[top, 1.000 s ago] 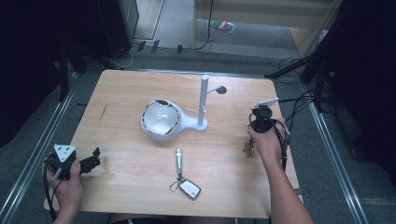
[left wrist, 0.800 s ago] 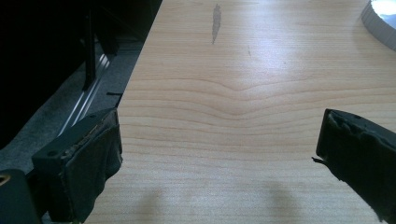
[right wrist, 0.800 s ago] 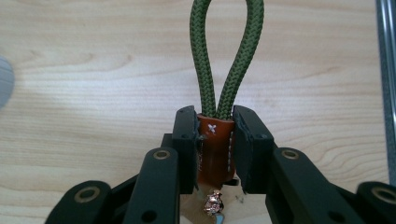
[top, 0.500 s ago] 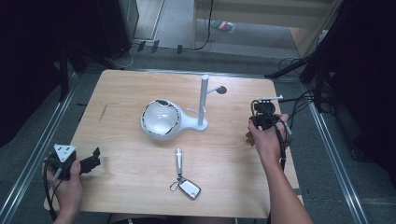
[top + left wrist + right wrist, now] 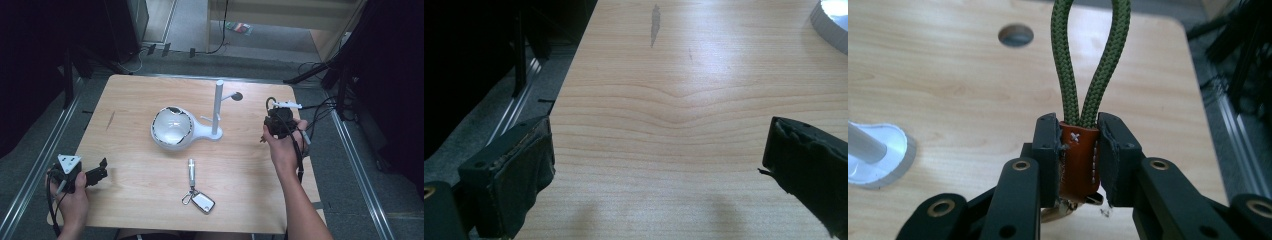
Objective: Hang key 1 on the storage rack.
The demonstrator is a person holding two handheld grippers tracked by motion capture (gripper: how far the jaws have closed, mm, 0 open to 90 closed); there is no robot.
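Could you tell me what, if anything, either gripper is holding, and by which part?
The right gripper clamps a green cord loop by its orange leather tab. The left gripper is open, holding nothing.

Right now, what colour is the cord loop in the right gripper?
Olive green, the cord loop rises from an orange-brown leather tab; clearest in the right gripper view.

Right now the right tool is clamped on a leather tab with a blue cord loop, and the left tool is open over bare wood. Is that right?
Not quite. In the right gripper view the cord loop is green, not blue. The right tool does clamp the leather tab, and the left tool is open over the table.
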